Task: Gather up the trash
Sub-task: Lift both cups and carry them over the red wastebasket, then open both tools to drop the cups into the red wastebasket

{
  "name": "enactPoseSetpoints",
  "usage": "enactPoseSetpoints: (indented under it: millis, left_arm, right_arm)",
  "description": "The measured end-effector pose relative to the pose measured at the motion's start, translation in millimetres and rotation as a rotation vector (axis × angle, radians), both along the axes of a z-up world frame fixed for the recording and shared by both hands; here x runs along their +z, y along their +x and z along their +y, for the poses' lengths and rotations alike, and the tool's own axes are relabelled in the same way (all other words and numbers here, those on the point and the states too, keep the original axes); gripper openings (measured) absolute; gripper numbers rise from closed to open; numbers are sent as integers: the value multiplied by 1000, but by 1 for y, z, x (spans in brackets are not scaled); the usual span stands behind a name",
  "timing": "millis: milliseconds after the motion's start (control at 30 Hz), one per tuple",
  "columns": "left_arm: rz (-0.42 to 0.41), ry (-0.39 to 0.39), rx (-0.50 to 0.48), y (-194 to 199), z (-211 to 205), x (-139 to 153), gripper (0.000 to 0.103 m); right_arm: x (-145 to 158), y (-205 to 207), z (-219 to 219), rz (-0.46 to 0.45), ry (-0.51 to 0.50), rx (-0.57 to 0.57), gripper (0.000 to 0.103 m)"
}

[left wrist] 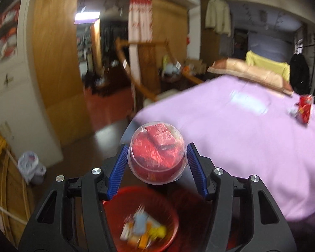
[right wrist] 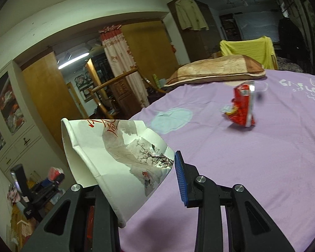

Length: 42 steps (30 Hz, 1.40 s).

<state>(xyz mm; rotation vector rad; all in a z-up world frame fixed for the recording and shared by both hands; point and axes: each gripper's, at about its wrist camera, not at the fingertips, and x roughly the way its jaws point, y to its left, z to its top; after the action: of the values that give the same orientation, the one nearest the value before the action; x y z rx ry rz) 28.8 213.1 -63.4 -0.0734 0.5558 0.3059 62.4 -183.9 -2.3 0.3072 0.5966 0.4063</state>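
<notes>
My left gripper (left wrist: 157,147) is shut on a small clear plastic cup (left wrist: 157,157) with crumpled red wrapping inside, its blue pads (left wrist: 120,168) pressing both sides. It hangs above a red trash basket (left wrist: 115,214) that holds several scraps. My right gripper (right wrist: 136,176) is shut on a crushed white paper cup (right wrist: 115,151) printed with a landscape. The cup hides the left finger, and only the right blue pad (right wrist: 180,178) shows. A torn red snack wrapper (right wrist: 242,109) stands on the purple bedspread (right wrist: 252,178), ahead and right of the right gripper. The left wrist view shows the wrapper (left wrist: 304,109) at far right.
A tan pillow (right wrist: 216,69) and a yellow cloth (right wrist: 247,48) lie at the head of the bed. On the floor at left stands a small bin lined with a white bag (left wrist: 29,166). Wooden doors (left wrist: 58,67) and a white cabinet (left wrist: 8,63) line the left side.
</notes>
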Motion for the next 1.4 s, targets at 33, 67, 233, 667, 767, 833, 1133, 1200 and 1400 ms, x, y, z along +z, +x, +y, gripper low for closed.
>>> enactPoseSetpoints:
  millis: [33, 67, 233, 667, 767, 833, 1133, 1200, 1400]
  left_arm:
    - [35, -17, 12, -1, 12, -11, 57]
    - [75, -35, 18, -1, 24, -22, 60]
    - [186, -80, 65, -3, 60, -56, 91]
    - [183, -98, 281, -22, 133, -70, 96]
    - [184, -119, 330, -30, 155, -76, 96]
    - [190, -129, 350, -32, 166, -80, 96]
    - [231, -151, 367, -36, 185, -98, 96]
    - [233, -142, 365, -36, 184, -98, 96]
    - [238, -135, 343, -32, 173, -95, 96]
  right_arm:
    - [1, -2, 10, 0, -7, 18, 33]
    - [2, -3, 18, 1, -13, 35, 33]
    - [0, -5, 63, 21, -39, 115, 33]
    - [-29, -2, 197, 147, -111, 421, 33]
    - [-40, -3, 242, 184, -145, 518, 33]
    - [-51, -3, 272, 217, -166, 581, 33]
    - [-113, 2, 373, 373, -327, 715, 62]
    - [-110, 1, 372, 361, -333, 708, 62]
    - [-97, 7, 352, 332, -298, 656, 62]
